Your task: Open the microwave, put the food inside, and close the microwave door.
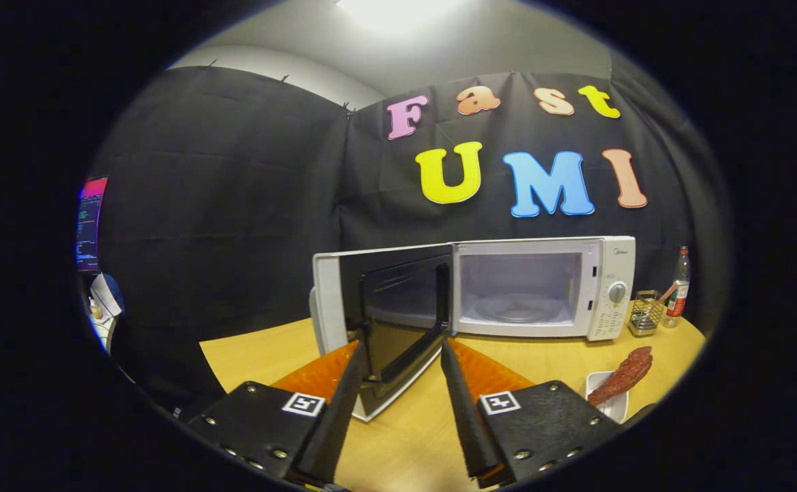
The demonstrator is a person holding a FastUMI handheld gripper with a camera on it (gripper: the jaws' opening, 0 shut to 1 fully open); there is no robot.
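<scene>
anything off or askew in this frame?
Nothing looks spilled or damaged. The white microwave sits square on the wooden table, its door swung wide open, cavity empty. The reddish sausage-like food overhangs its small white dish. The gripper is open, holding nothing.

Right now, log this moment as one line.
white microwave door open | cavity empty | reddish sausage in white dish on wooden table | gripper open, holding nothing
</scene>
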